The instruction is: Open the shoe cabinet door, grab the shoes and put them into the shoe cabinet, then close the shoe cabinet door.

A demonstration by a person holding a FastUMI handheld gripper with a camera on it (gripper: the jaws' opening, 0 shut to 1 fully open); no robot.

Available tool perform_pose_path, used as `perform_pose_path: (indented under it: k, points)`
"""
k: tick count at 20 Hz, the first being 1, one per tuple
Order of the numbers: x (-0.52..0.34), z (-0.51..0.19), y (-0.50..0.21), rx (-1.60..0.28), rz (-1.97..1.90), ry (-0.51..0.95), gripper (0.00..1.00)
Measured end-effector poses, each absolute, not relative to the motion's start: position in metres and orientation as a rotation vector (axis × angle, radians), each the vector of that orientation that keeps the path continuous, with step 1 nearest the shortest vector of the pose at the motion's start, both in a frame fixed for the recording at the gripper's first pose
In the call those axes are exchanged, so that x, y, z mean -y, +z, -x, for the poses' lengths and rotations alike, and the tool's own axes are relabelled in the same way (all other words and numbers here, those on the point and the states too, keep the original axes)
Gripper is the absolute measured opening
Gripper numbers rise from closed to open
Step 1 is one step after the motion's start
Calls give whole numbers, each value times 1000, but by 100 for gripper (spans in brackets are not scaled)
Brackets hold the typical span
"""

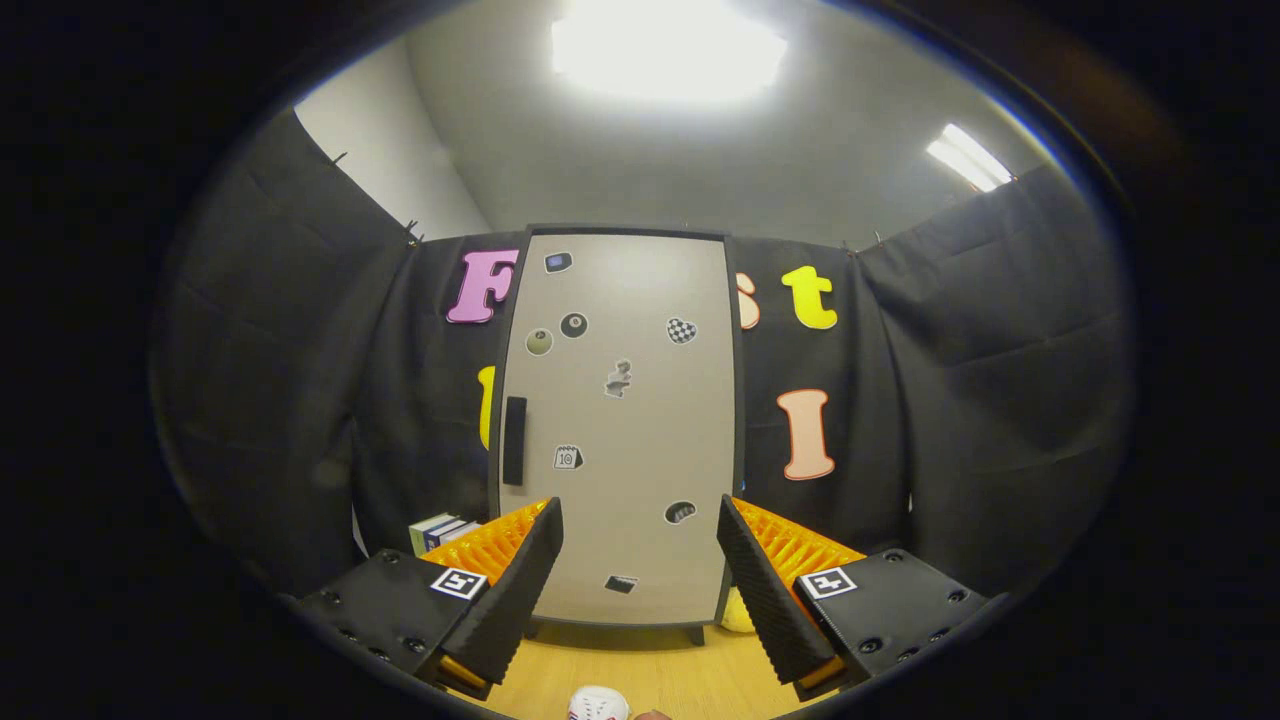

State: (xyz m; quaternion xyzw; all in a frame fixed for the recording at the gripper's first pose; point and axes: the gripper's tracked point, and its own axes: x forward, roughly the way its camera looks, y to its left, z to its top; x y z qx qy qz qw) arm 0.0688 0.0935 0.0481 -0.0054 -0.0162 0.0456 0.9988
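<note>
Tongs: the tongs (pixel 640 570) stand spread wide with nothing between the fingers, aimed at the lower half of the cabinet.
Shoe cabinet: the shoe cabinet (pixel 620 420) stands upright on the wooden floor (pixel 650 670) against the black booth wall, well beyond the fingertips; its door is shut and dotted with small stickers.
Door handle: a dark vertical handle (pixel 514 440) sits on the door's left edge, above and left of the left finger.
Shoe: a white shoe toe (pixel 598 704) shows on the floor just below the fingers; a yellowish thing (pixel 738 612) lies by the cabinet's right foot, too hidden to name.
Books: a few books (pixel 440 531) stand left of the cabinet base.
Risk: the handle is narrow and off to one side, so the fingers could slip off it or push the door instead of pulling.
Risk: the light cabinet could tip or slide if tugged hard.
</note>
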Motion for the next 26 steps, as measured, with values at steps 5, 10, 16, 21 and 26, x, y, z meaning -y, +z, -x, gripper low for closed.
perform_pose_path:
  k: [5,10,16,21,26]
  points:
    - [-132,-121,64,53,4,129,98]
    - [-164,-167,71,61,-10,163,98]
    - [-199,-221,66,44,-47,206,98]
    - [-227,-257,51,21,-45,232,98]
    - [-249,-284,26,-41,-57,246,98]
